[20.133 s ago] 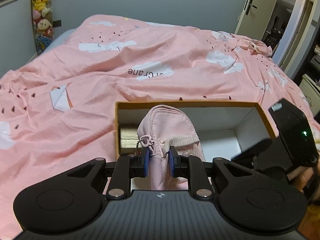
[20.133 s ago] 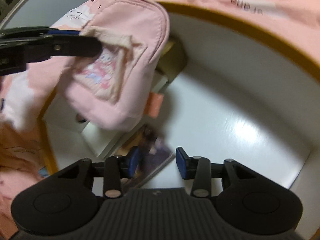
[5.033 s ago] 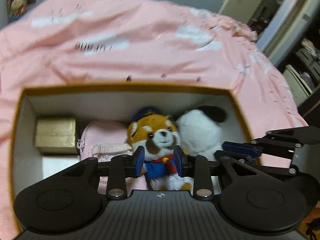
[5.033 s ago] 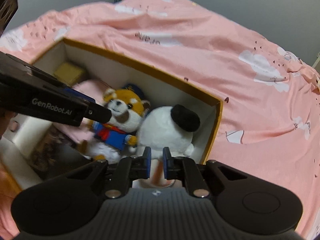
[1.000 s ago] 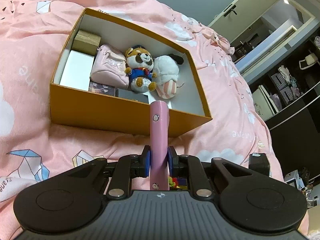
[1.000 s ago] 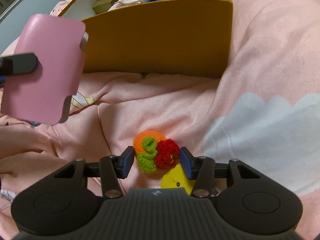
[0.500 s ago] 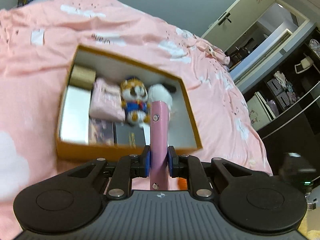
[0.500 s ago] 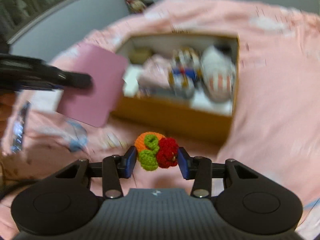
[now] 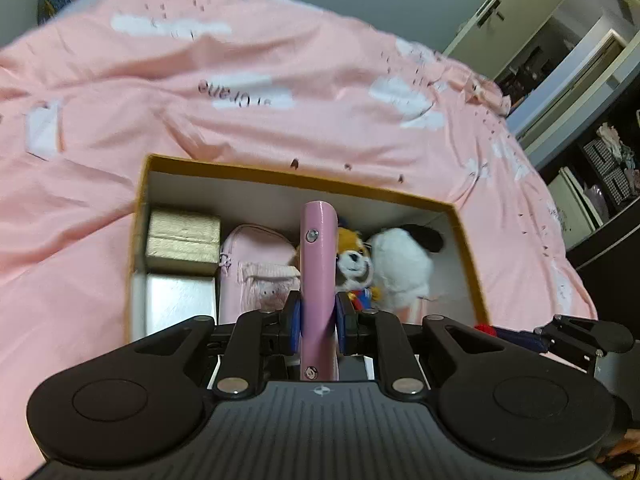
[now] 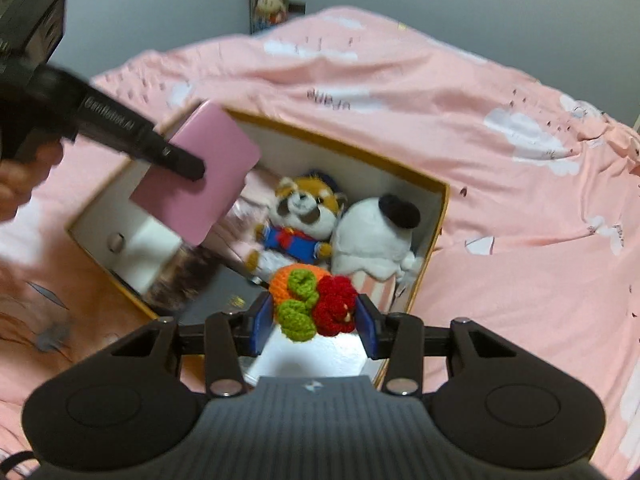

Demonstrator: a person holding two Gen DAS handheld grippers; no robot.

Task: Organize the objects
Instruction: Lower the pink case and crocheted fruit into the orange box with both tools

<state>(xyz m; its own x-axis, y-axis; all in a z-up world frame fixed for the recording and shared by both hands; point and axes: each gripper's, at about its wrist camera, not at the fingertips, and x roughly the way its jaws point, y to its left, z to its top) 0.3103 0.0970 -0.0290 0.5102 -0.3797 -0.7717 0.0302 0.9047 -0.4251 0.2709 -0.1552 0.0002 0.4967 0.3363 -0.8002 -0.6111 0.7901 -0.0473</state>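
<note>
Pink cloud-print bedspread (image 9: 168, 92) under an open orange box (image 9: 280, 176). Inside: gold box (image 9: 182, 246), pink pouch (image 9: 256, 268), red-panda plush (image 10: 304, 216), white plush (image 10: 376, 240). Left gripper (image 9: 318, 322) over the box's near side, fingers (image 9: 293, 322) clenched on a pink flat case (image 9: 318, 268) held edge-up. Right gripper (image 10: 314, 322) above the box's near corner, fingers (image 10: 262, 322) grasping a crocheted orange, green and red toy (image 10: 314, 300), just tightened onto it.

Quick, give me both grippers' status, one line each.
Left gripper: shut on the pink case.
Right gripper: shut on the crochet toy, jaws have just been closing.
</note>
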